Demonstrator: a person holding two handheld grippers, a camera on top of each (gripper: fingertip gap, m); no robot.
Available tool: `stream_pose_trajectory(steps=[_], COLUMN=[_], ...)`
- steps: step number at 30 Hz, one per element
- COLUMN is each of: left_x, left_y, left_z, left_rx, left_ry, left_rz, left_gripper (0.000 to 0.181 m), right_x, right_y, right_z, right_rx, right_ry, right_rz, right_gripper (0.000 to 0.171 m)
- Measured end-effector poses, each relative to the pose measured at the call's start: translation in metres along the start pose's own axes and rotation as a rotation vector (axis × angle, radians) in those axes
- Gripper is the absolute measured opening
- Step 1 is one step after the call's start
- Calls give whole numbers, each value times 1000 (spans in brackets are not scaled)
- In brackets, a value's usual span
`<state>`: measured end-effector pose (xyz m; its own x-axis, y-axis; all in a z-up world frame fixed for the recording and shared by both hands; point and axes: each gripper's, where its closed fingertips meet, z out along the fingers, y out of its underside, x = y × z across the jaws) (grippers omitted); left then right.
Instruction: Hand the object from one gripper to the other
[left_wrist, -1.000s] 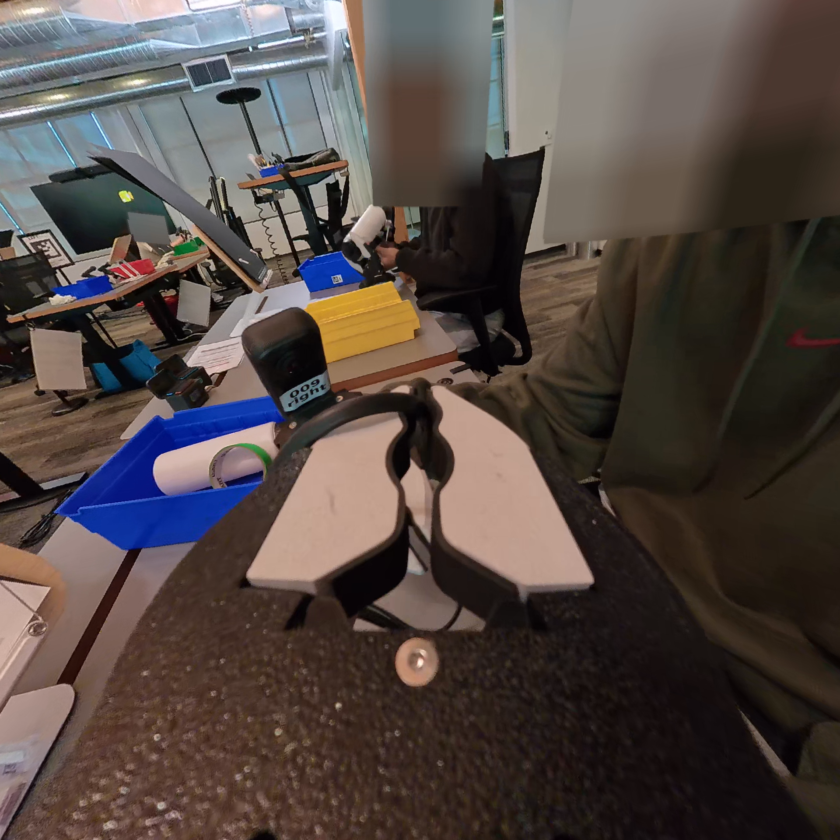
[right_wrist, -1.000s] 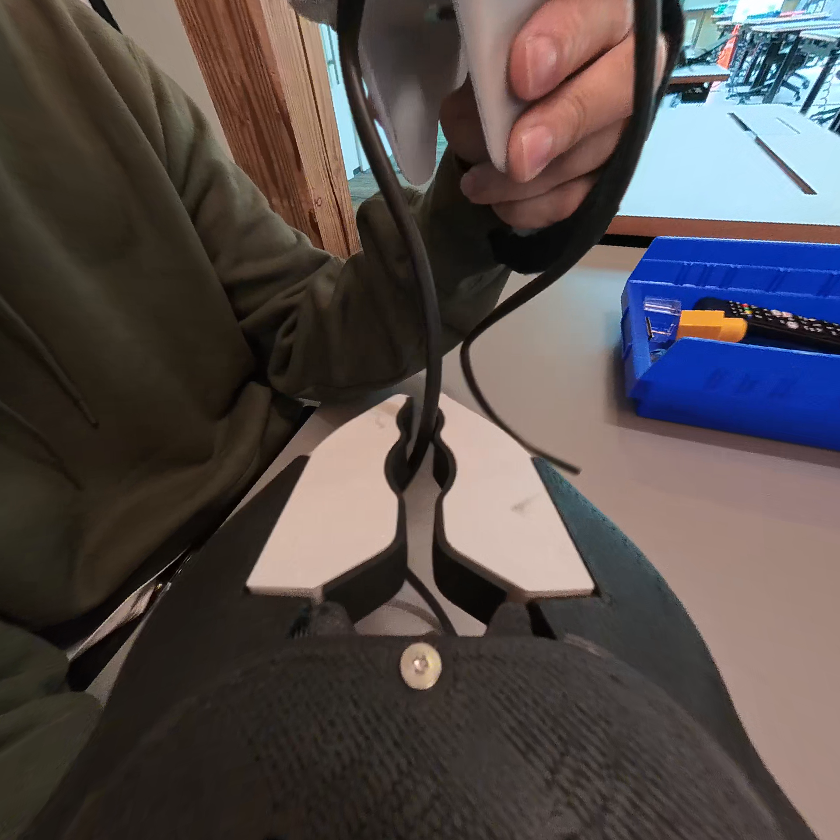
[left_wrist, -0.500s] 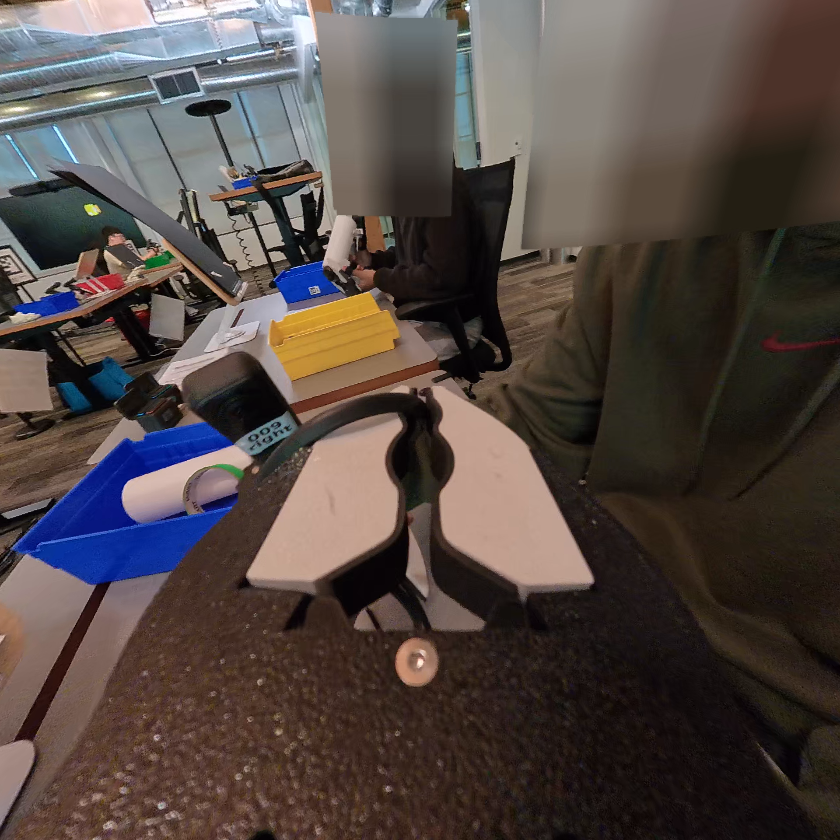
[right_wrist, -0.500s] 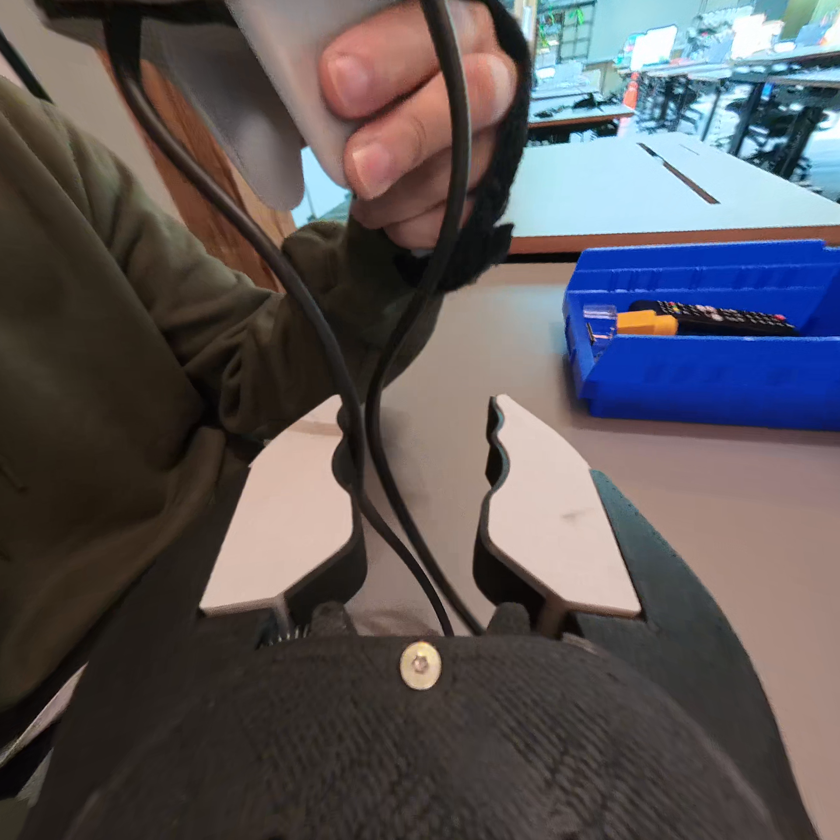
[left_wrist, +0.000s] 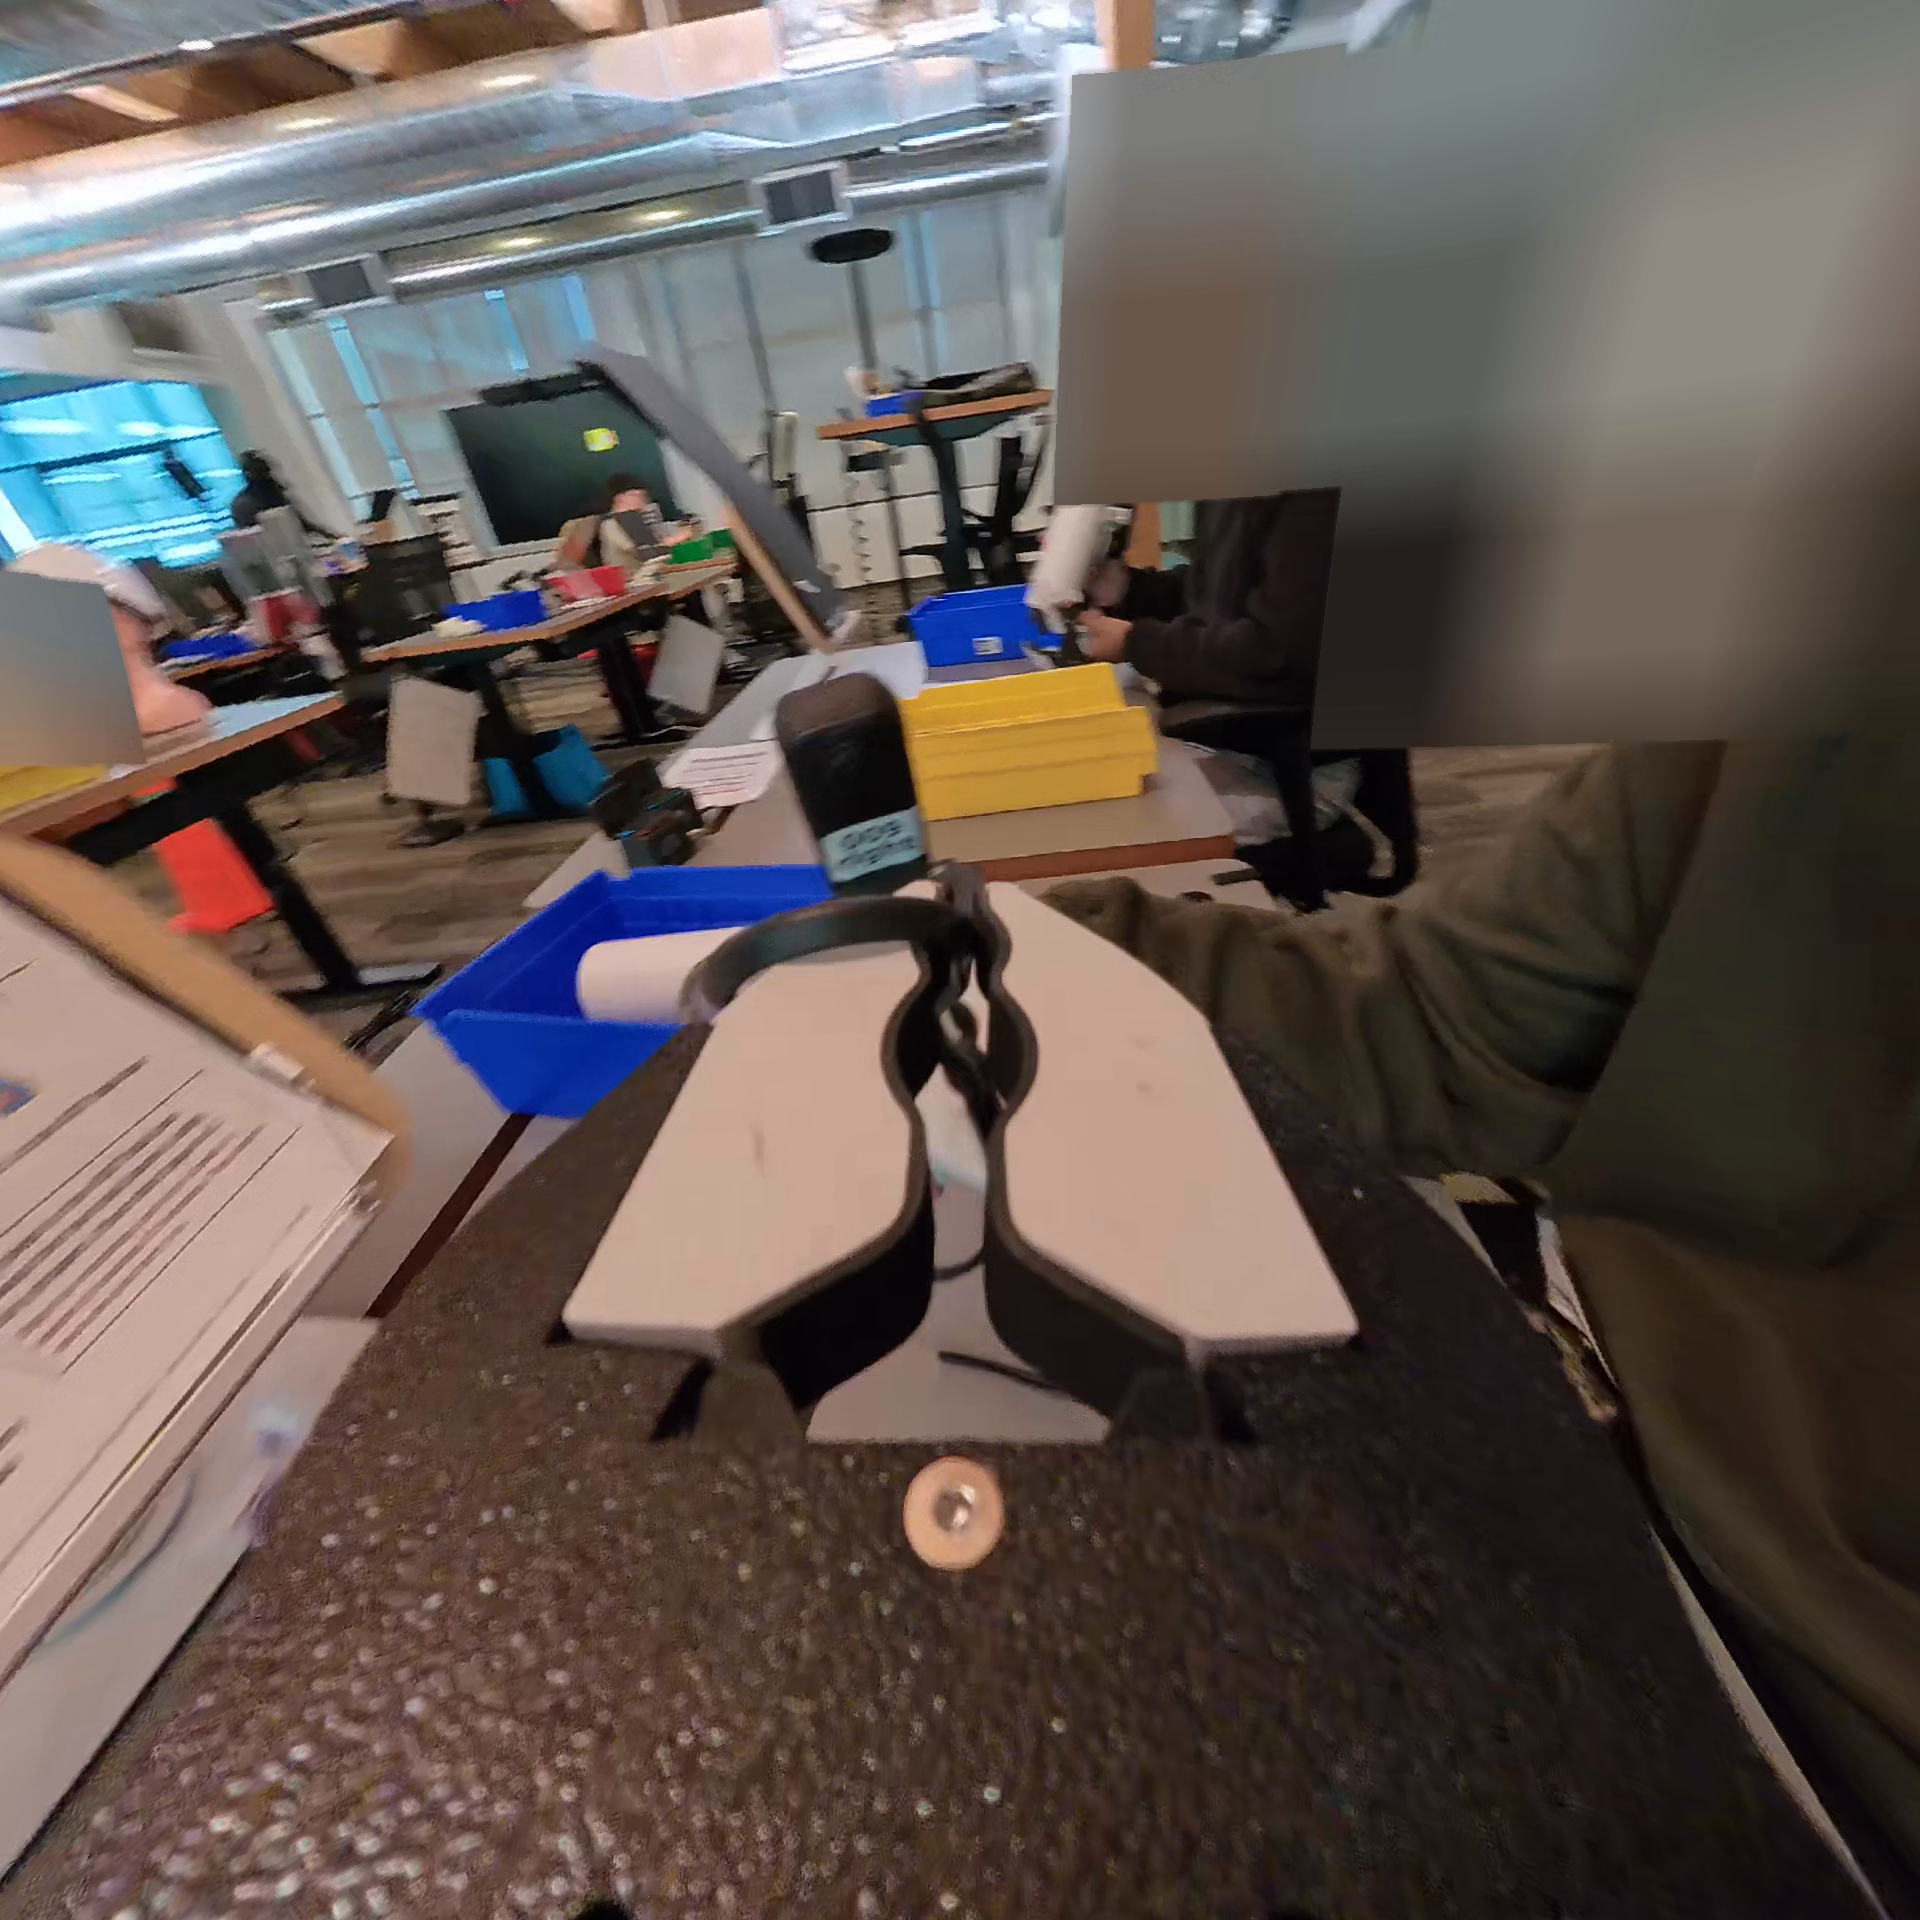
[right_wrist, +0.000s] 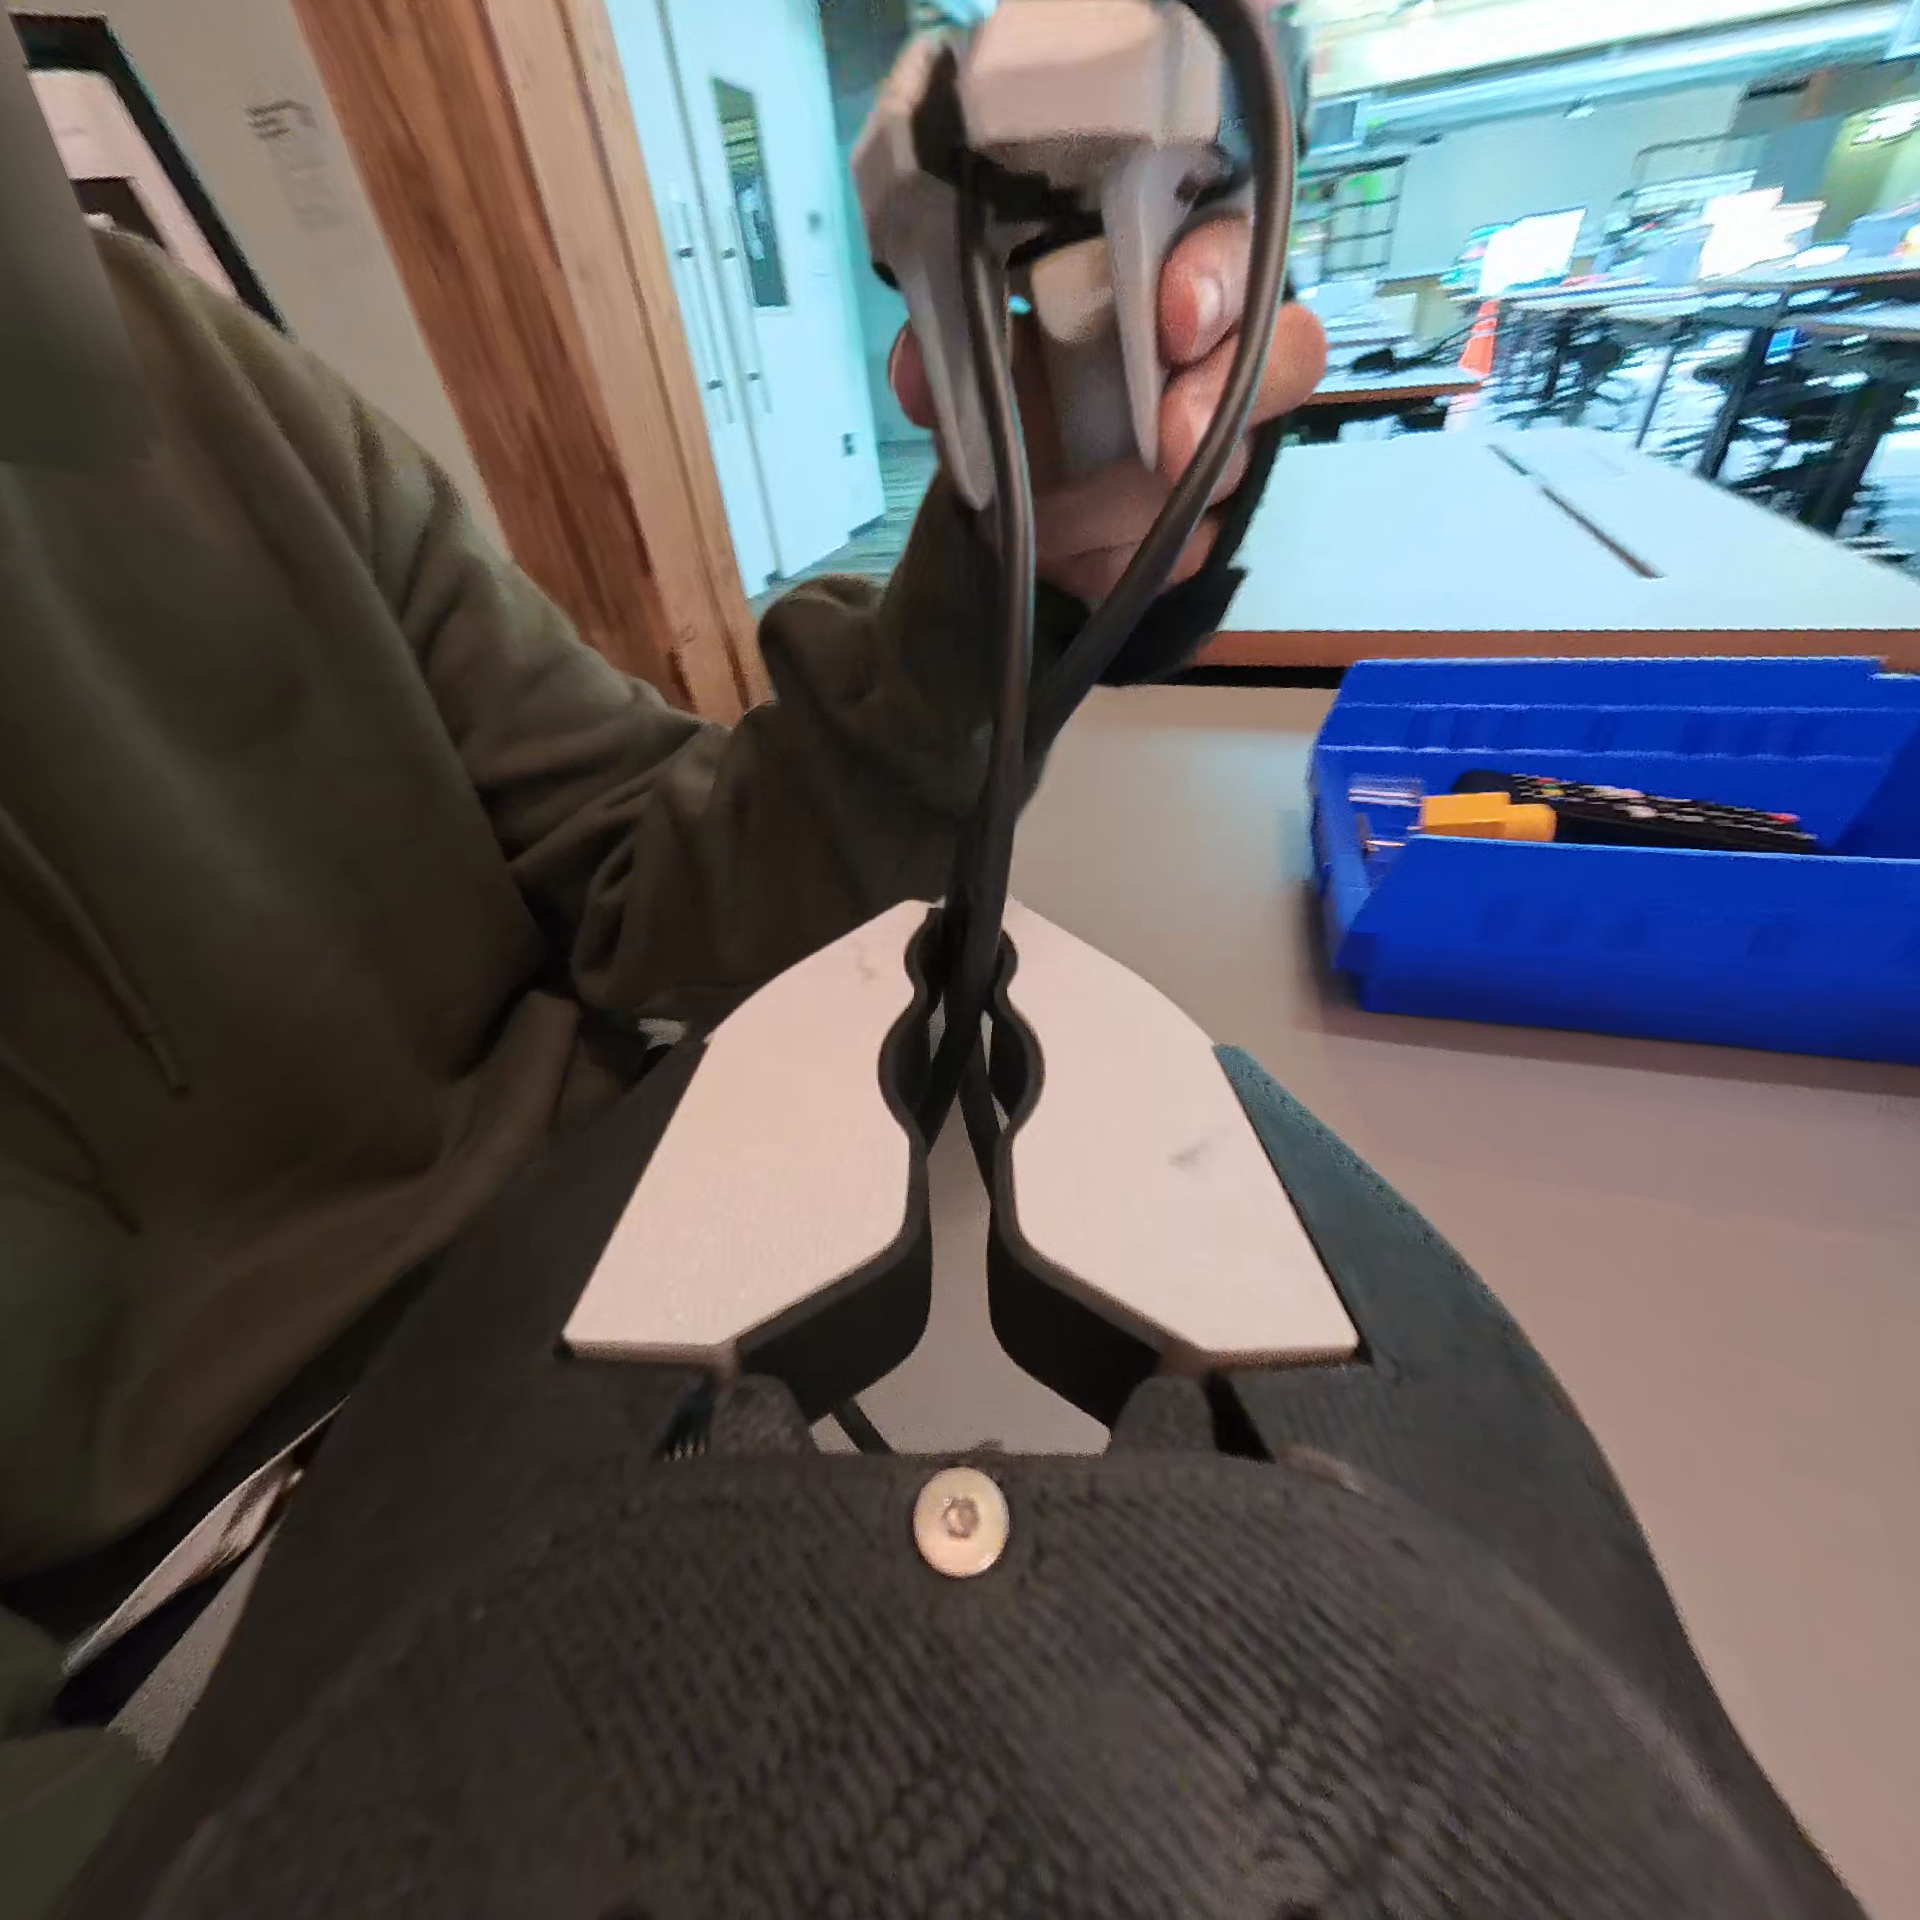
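Observation:
A black cable (right_wrist: 1006, 623) runs between both grippers. My right gripper (right_wrist: 961, 927) is shut on two strands of it, which cross between the white fingers (right_wrist: 790, 1143). The cable rises to my left gripper (right_wrist: 1039, 312), held in a hand above and beyond the right one. In the left wrist view my left gripper (left_wrist: 961, 935) is shut on the twisted cable (left_wrist: 810, 930), which loops out to the left of the fingertips. The right gripper's black camera (left_wrist: 844, 774) stands just behind that loop.
A blue bin (right_wrist: 1558, 966) with a remote control and a yellow part sits on the grey table to the right. Another blue bin (left_wrist: 520, 1023) holds a white roll. Yellow bins (left_wrist: 1029, 743) stand behind it. Printed papers (left_wrist: 156, 1195) are close on the left. The person's olive sleeve (right_wrist: 623, 790) is near. About 11 cm separates my left fingertips from my right.
My right gripper, open half a second ago, has shut on two cable strands. The left gripper has moved up and away, drawing the cable straighter.

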<state>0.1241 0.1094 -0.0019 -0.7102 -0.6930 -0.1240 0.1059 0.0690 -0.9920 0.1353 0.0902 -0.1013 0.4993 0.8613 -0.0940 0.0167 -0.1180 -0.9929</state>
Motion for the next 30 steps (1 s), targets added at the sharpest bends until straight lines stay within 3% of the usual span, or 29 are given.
stream_pose_trajectory(steps=[5, 11, 14, 18, 23, 26, 28, 29, 30], left_x=[-57, -87, -79, -60, -41, -46, -44, -45, -46], left_y=[26, 81, 88, 99, 118, 117, 117, 118, 119], left_z=[-19, -25, -15, 19, 84, 106, 114, 115, 115], left_rx=[-88, -292, -319, -369, -384, -319, -282, -287, -294], left_ry=[-303, -428, -361, -236, -120, -178, -166, -174, -179], left_rz=[-123, -292, -282, -143, -169, -219, -270, -281, -274], left_gripper=[6, 23, 43, 57, 61, 55, 34, 8, 6], right_x=[28, 52, 64, 58, 54, 50, 50, 51, 52], right_y=[-8, -16, -27, -50, -60, -64, -64, -64, -64], right_z=[-19, -48, -67, -78, -74, -70, -69, -70, -72], right_rx=[-11, -20, 57, 183, 218, 239, 236, 236, 237], right_ry=[216, 445, 557, 562, 563, 539, 536, 549, 560], right_rz=[-2, 152, 204, 194, 185, 184, 181, 178, 174], right_gripper=[5, 5, 5, 6, 6, 5, 5, 6, 5])
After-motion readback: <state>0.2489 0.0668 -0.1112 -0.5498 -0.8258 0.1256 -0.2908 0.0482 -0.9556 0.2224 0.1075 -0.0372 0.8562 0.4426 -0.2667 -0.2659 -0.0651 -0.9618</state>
